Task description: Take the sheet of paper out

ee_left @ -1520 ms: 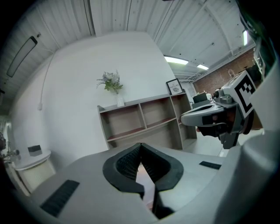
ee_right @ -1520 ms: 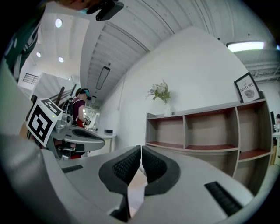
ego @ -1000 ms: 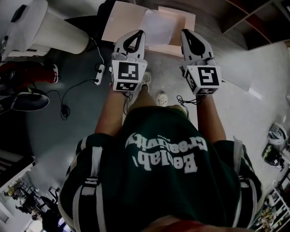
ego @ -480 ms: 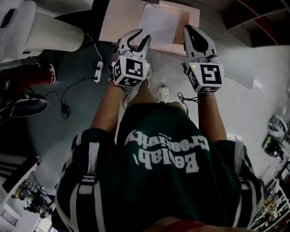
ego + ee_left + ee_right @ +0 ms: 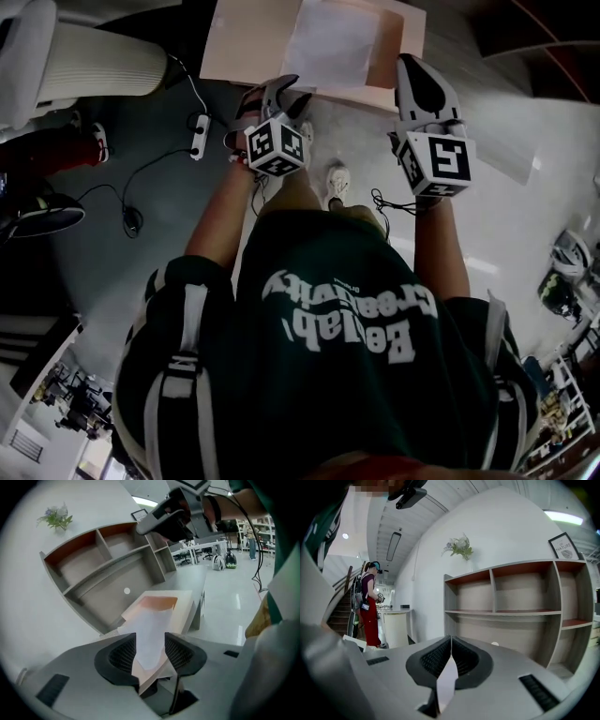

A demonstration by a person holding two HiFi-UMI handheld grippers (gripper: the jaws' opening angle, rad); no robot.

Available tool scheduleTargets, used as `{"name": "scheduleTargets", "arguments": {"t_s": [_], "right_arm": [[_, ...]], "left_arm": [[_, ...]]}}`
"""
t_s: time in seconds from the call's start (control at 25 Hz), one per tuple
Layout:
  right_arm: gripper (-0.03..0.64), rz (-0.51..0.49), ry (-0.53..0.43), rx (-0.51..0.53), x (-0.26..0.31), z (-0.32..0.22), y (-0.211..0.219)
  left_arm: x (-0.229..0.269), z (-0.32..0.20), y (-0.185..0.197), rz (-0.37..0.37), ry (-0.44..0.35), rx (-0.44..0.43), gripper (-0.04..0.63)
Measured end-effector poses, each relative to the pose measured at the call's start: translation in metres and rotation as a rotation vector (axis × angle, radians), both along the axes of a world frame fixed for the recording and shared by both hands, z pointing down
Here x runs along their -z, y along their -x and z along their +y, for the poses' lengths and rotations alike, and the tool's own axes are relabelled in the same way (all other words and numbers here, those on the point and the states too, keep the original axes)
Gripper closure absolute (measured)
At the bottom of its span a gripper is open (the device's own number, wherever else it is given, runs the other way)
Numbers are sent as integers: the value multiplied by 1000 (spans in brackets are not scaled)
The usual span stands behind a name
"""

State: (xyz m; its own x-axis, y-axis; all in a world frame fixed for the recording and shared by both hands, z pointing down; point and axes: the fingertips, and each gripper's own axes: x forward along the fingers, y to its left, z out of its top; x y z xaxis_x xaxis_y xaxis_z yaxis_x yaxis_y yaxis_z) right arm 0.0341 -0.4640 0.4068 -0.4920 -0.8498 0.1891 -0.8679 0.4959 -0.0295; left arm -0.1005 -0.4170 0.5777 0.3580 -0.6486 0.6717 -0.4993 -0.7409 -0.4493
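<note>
A peach folder lies ahead of me with a white sheet of paper sticking out of it. My left gripper hangs at the folder's near edge. Its jaws have just been opening and stand open. In the left gripper view the sheet's corner and the folder show between the pads, which do not press on them. My right gripper sits at the folder's right edge. It is shut on a thin pale edge seen end-on.
A grey shelf unit stands against the wall behind the folder. On the floor lie a power strip with its cable and another white sheet. At the left is a white chair. A person in red trousers stands far off.
My left gripper has dropped toward the folder, rolled, and gone from shut to open. The right gripper has shifted slightly right and stays shut.
</note>
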Motion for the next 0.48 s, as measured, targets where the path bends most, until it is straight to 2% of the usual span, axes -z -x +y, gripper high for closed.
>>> {"name": "scheduleTargets", "arguments": {"t_s": [0.08,0.2,0.48], "right_arm": [[581,13,9,7,-8,-2,0],[581,55,82,8,-24,1,1],[581,72,132,-7,-40,-4,1]], "left_arm": [[-21,1,0,-28,14,-11,393],[-44,-1,1,-66,19,-16,394],[-91,-17,0,-184,-24,-51,394]]}}
